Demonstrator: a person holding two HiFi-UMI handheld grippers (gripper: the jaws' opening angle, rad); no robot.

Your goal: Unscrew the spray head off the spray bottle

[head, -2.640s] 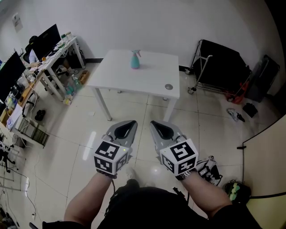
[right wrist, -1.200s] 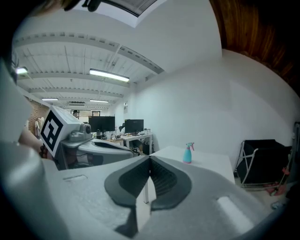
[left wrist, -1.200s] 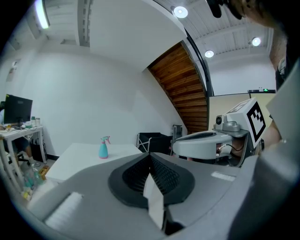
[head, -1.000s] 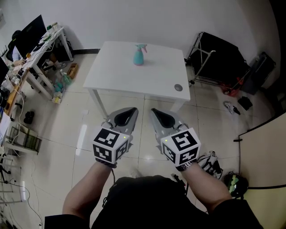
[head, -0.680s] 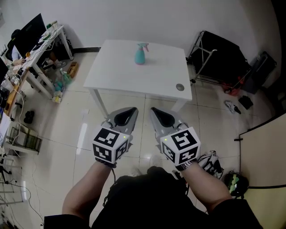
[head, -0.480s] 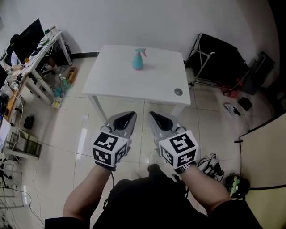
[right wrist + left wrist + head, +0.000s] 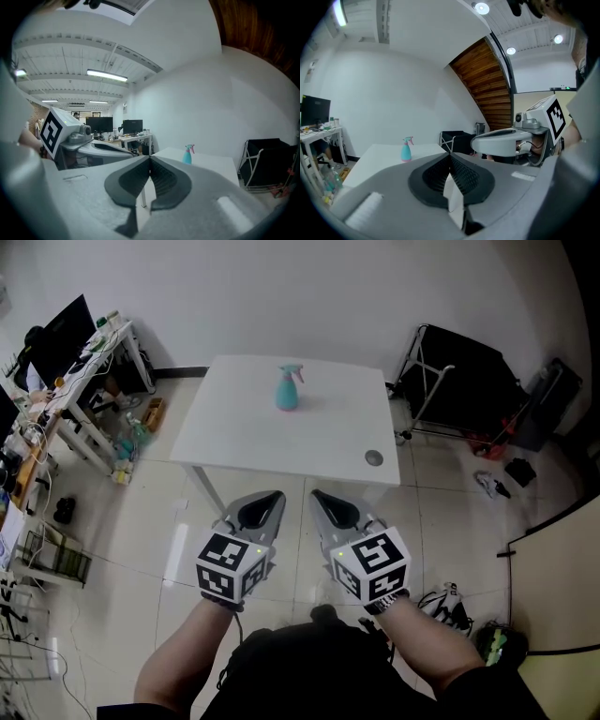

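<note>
Tiled floor (image 7: 431, 521) open up to the white table (image 7: 244, 427). Tabletop free on all sides of the spray bottle (image 7: 288, 390) (one small round disc (image 7: 374, 458) near the right front corner). Black cart (image 7: 459, 381) crowds the table's right side, cluttered desk (image 7: 89, 357) its left.

The white square worktop (image 7: 281, 442) stands on a floor (image 7: 131, 521) of pale, shiny tiles, carried by white legs at its corners. Two things are on it. A teal spray bottle (image 7: 287, 390) stands upright at about 12 o'clock from the middle of the top, closer to the far edge, with its spray head (image 7: 290, 370) on. A small round grey disc (image 7: 374, 458) sits flat in the surface at about 4 o'clock, near the corner, well apart from the bottle.
</note>
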